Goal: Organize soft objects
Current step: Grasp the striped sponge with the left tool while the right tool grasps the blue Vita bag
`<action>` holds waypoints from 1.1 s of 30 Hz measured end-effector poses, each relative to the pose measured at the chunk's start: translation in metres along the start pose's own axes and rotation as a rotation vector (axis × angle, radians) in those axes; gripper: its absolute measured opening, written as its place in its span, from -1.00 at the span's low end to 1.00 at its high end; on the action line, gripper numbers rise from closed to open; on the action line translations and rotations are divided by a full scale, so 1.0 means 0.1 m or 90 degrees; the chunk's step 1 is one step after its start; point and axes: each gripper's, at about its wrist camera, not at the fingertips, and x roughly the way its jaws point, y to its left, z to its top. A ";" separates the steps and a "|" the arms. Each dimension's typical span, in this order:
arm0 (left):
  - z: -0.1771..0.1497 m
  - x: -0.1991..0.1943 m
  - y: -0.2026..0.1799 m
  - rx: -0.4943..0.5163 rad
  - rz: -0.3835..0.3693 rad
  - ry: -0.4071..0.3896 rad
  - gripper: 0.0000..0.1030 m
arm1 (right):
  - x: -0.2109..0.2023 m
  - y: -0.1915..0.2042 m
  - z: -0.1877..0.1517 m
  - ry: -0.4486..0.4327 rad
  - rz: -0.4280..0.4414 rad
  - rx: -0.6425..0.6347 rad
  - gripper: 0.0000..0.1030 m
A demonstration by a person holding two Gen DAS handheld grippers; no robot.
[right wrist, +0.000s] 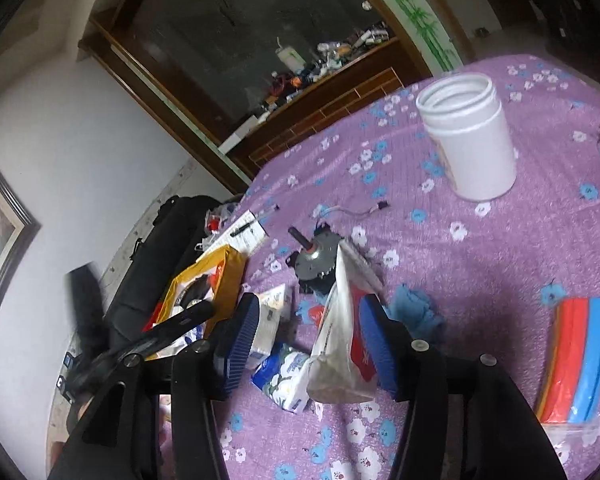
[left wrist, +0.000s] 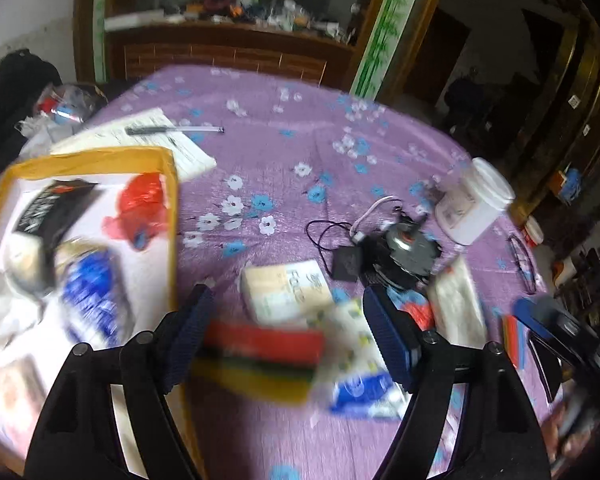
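Because the left tool [left wrist: 288,336] stood open over the blurry striped sponge [left wrist: 260,356], not pinching it, a quick grab could miss. The right tool [right wrist: 308,344] also looked open, its right pad beside a thin bag [right wrist: 342,344], which could flop over. Soft packs [left wrist: 288,292] lay loose on the purple surface [left wrist: 284,152], and the yellow-edged box [left wrist: 172,184] sat left.

Round table under a purple cloth [left wrist: 300,152] printed with white and blue flowers. Behind it, a dark wooden cabinet [left wrist: 228,56] with a wide glass pane [right wrist: 236,32] and a cluttered shelf. Beside that, a white panel painted with green bamboo [left wrist: 384,36]. Plain white wall [right wrist: 76,128] at the left, bearing a dark-framed picture [right wrist: 4,216]. Dim doorway [left wrist: 472,64] at the right. Soft, subdued light throughout.
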 end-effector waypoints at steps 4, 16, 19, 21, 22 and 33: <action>-0.01 0.34 -0.06 0.008 -0.012 0.086 0.49 | -0.03 0.00 0.00 0.003 0.010 0.004 0.08; -1.03 -0.51 -0.68 0.140 -0.251 0.102 0.50 | -0.11 0.00 0.00 -0.014 0.007 0.007 0.08; -1.00 -0.76 -0.50 0.113 -0.232 0.064 0.50 | -0.11 -0.01 0.01 -0.018 0.004 0.010 0.08; -0.94 -0.81 -0.32 0.072 -0.208 0.060 0.50 | -0.11 -0.01 0.00 -0.014 0.007 0.013 0.08; -0.91 -0.80 -0.27 0.060 -0.190 0.062 0.50 | -0.10 -0.01 0.00 -0.012 0.009 0.012 0.08; -1.09 -0.45 -0.30 0.100 -0.017 0.087 0.48 | -0.11 0.03 -0.01 -0.017 0.013 0.004 0.08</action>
